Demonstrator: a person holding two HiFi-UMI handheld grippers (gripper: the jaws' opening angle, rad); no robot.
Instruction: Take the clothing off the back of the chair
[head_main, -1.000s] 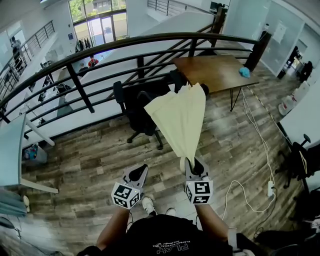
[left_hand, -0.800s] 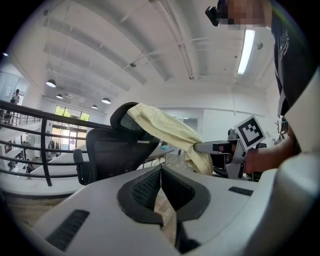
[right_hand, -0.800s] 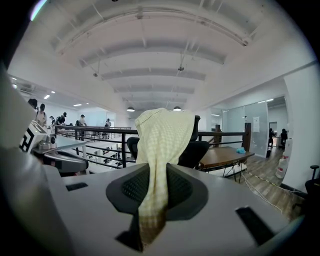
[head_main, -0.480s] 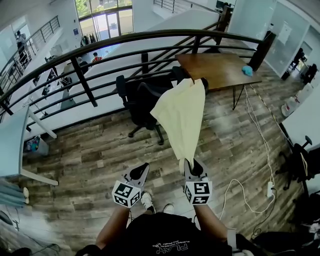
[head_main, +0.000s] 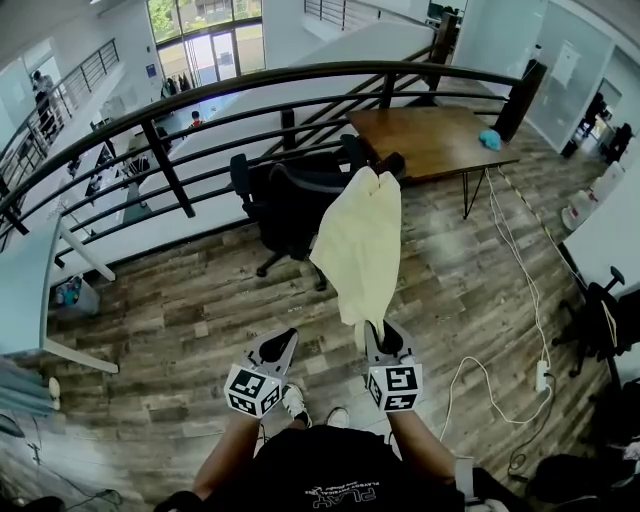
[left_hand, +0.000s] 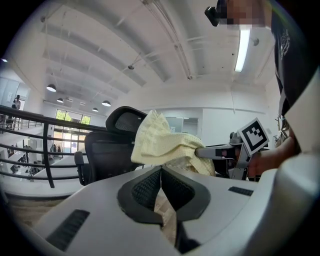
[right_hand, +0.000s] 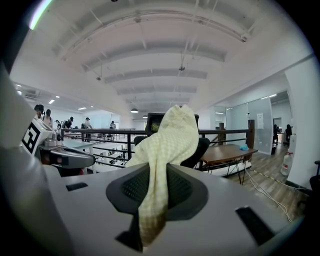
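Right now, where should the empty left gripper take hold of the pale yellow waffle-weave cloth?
The pale yellow waffle-weave cloth stretches from the right gripper, clamped on its near corner, towards the black mesh office chair. I would take its free left edge, coming from the left; that edge faces the shut left gripper, unobstructed.

clothing — waffle-textured cloth | chair — matt mesh | floor: matt wood planks | railing: dark metal

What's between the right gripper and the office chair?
Only the pale yellow garment: clamped in the right gripper, it stretches up to the chair. The head view shows the span; the right gripper view shows the cloth pinched in the jaws.
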